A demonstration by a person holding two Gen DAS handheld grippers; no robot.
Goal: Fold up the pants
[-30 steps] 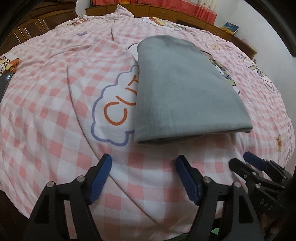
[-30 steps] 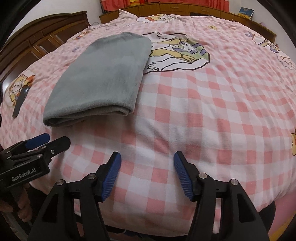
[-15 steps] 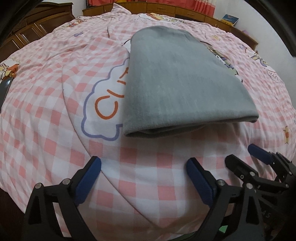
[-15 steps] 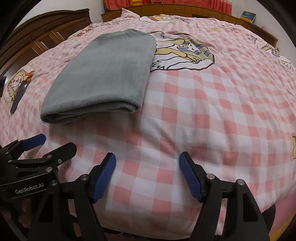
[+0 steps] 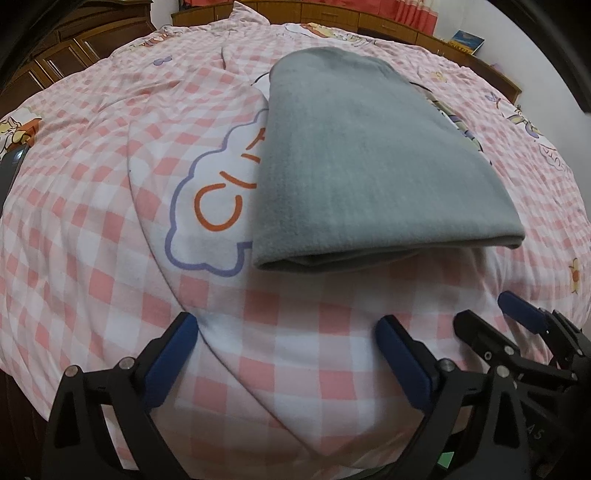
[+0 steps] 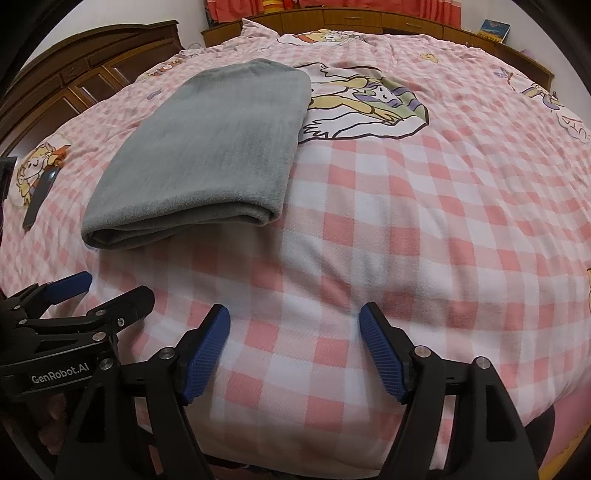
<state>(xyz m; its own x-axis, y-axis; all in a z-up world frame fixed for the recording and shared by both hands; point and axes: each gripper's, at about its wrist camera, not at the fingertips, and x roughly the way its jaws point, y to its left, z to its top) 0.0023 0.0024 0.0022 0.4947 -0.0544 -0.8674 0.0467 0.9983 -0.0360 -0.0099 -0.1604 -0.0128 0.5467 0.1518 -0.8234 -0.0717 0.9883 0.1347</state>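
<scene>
The grey pants [image 5: 362, 158] lie folded into a flat rectangle on the pink checked bed cover, its thick folded edge facing me; they also show in the right wrist view [image 6: 214, 155]. My left gripper [image 5: 288, 354] is open and empty, just short of that near edge. My right gripper [image 6: 295, 343] is open and empty, over bare cover to the right of the pants. Each gripper shows in the other's view, the right [image 5: 517, 325] and the left [image 6: 99, 295].
The bed cover [image 6: 424, 221] has cartoon prints beside the pants. A dark phone [image 6: 38, 199] lies on the bed at far left. Wooden cabinets [image 6: 81, 81] and a wooden ledge with a book [image 6: 495, 27] border the bed.
Both grippers have moved forward toward the pants' near edge and opened wider. The pants have not moved.
</scene>
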